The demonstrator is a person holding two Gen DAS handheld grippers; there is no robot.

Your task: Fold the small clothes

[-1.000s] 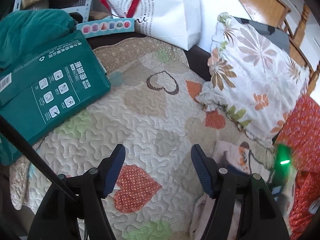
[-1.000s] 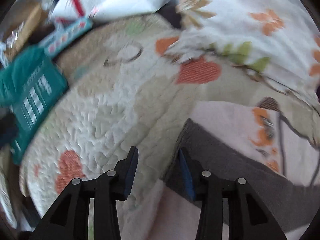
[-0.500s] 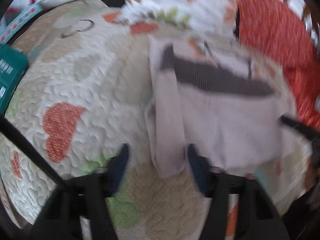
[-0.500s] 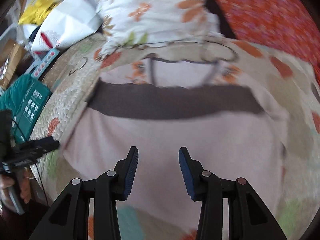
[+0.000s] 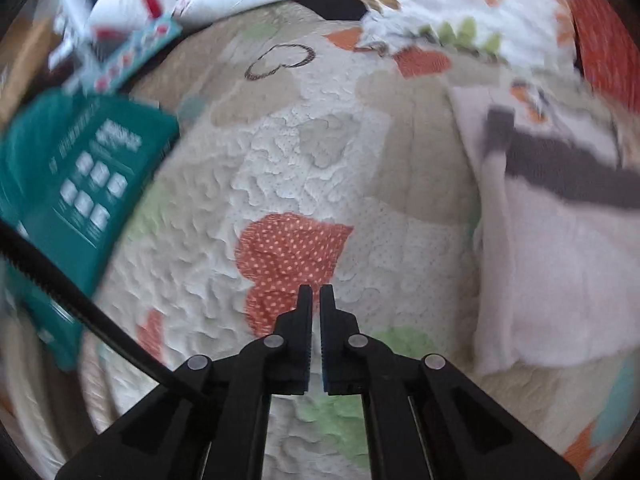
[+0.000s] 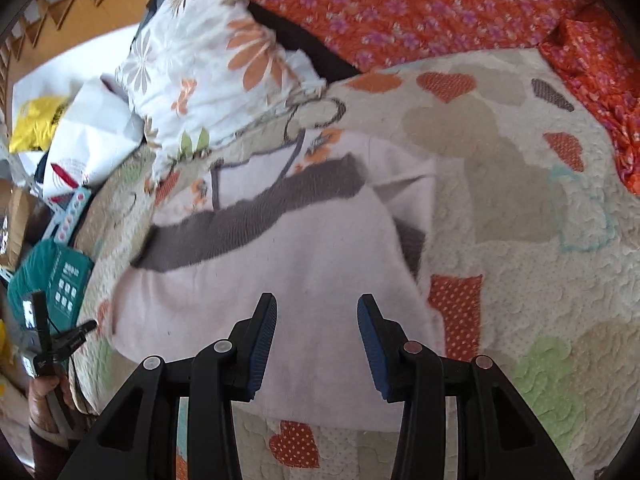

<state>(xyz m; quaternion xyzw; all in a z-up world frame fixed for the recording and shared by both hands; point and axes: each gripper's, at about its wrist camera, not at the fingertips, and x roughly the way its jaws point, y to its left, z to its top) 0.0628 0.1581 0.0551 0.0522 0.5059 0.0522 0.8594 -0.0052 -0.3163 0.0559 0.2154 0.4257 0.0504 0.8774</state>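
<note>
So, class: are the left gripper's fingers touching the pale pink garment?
Apart. The left wrist view shows the left gripper shut on nothing over a red heart patch, with bare quilt between its fingers and the pink garment off to the right.

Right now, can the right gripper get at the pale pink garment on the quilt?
Probably yes. The right gripper is open and hangs over the pale pink garment, which lies on the quilt with nothing covering it.
</note>
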